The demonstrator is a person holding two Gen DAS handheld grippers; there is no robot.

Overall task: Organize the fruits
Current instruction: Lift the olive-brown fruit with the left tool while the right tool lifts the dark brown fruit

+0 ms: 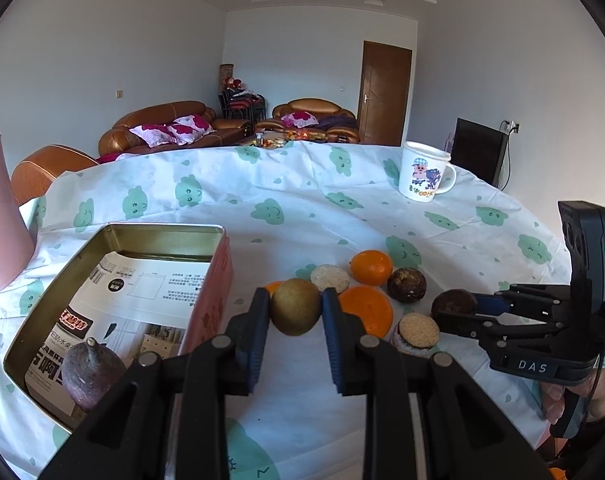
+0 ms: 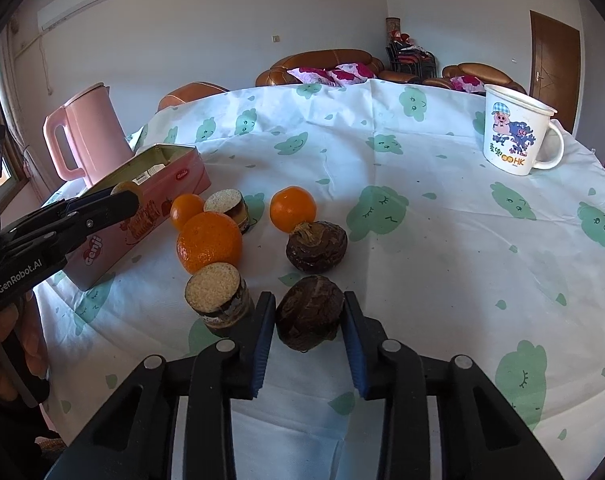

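Fruit lies scattered on the tablecloth (image 2: 442, 168) right of the pink tin (image 2: 142, 216). The left gripper (image 1: 295, 312) is closed on a greenish-brown round fruit (image 1: 295, 307), lifted beside the tin. The right gripper (image 2: 308, 314) clamps a dark wrinkled fruit (image 2: 309, 312) on the cloth, further from the tin than the oranges (image 2: 209, 242).

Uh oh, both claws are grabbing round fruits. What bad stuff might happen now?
The yellow-green fruit is round and pinched only at its sides by the left claw, so it may slip and roll. The right claw, at the dark brown fruit, could bump the cut piece beside it.
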